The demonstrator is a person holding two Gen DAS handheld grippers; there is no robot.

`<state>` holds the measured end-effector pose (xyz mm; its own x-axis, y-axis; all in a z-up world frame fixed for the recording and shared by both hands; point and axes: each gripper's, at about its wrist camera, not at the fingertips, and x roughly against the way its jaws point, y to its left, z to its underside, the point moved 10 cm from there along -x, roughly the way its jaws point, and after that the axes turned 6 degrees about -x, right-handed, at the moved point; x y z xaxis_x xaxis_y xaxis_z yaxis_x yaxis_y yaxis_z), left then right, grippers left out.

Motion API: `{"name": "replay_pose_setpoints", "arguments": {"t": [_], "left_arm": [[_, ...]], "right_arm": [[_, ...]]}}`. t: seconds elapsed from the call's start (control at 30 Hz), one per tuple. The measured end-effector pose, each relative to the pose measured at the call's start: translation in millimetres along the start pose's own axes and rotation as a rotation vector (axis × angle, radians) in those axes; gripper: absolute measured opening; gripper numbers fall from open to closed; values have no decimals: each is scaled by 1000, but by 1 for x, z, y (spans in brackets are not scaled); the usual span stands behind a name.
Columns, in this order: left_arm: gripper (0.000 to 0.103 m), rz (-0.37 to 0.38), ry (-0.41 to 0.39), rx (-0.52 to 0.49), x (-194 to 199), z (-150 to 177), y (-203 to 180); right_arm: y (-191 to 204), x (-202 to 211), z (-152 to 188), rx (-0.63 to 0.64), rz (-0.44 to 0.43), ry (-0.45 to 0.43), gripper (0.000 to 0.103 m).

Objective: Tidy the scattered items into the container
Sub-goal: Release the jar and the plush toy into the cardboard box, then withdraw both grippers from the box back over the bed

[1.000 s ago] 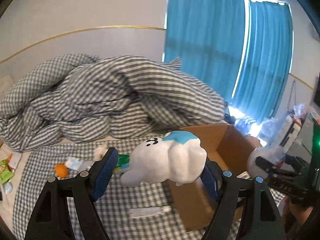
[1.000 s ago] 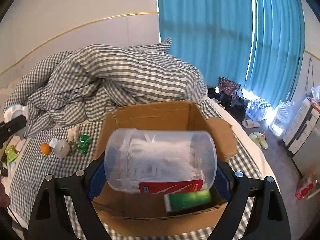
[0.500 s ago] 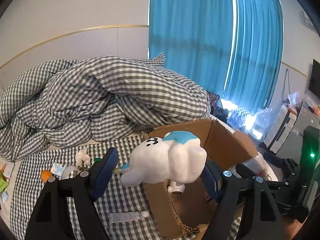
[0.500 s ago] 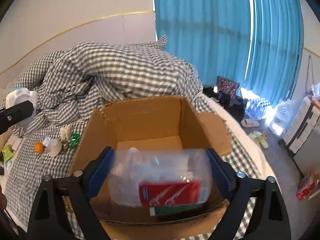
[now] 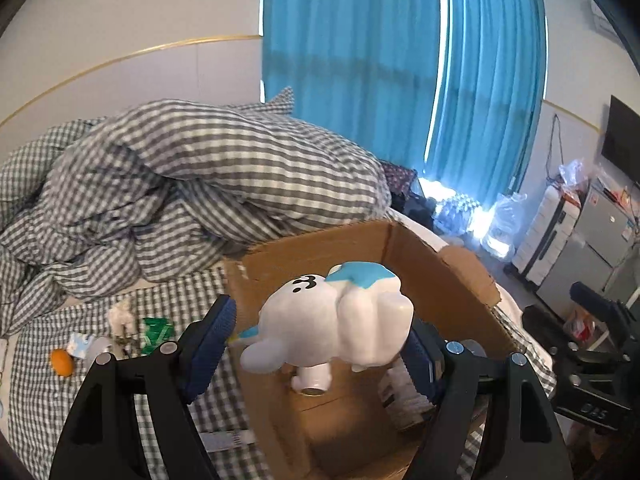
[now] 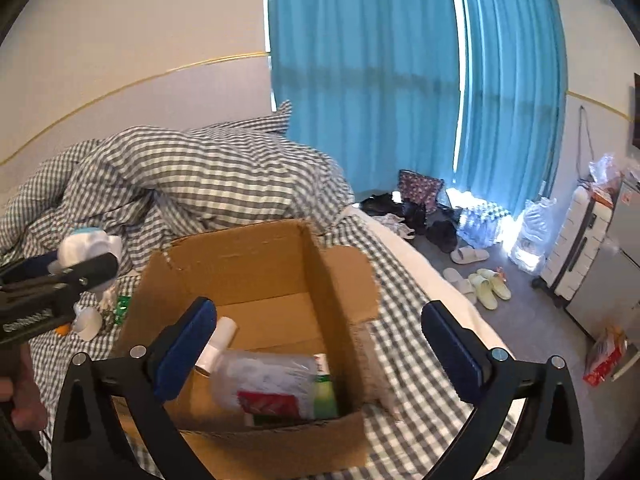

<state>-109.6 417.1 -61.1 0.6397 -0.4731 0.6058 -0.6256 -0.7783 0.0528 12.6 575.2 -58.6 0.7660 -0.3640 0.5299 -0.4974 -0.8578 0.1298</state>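
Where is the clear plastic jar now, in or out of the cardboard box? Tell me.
In. The clear plastic jar lies on its side inside the cardboard box, clear of the right gripper, whose jaws are opening with nothing between them.

Window-lit — soft blur, fisheye edges

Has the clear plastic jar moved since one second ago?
Yes. The clear plastic jar left the right gripper, whose jaws are opening, and now lies inside the cardboard box.

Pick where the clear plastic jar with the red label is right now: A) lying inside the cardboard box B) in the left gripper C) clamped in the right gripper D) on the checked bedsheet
A: the clear plastic jar lies inside the cardboard box, and nothing sits between the pads of the right gripper, whose jaws are opening.
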Motion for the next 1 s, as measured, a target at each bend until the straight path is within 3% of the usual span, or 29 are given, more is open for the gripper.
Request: {"name": "replay_pose_setpoints", "arguments": {"t": [0.17, 0.53, 0.67, 1.0], "left_arm": [[79, 15, 27, -36, -18, 4, -22], [86, 6, 47, -72, -27, 9, -32], [95, 5, 38, -74, -21, 8, -28], [103, -39, 17, -18, 16, 19, 23]], "right_arm": [[-20, 3, 0, -31, 16, 3, 103], [-29, 3, 1, -52, 19, 6, 103], [-22, 5, 1, -50, 13, 6, 103], [23, 19, -1, -23, -33, -1, 103]]}}
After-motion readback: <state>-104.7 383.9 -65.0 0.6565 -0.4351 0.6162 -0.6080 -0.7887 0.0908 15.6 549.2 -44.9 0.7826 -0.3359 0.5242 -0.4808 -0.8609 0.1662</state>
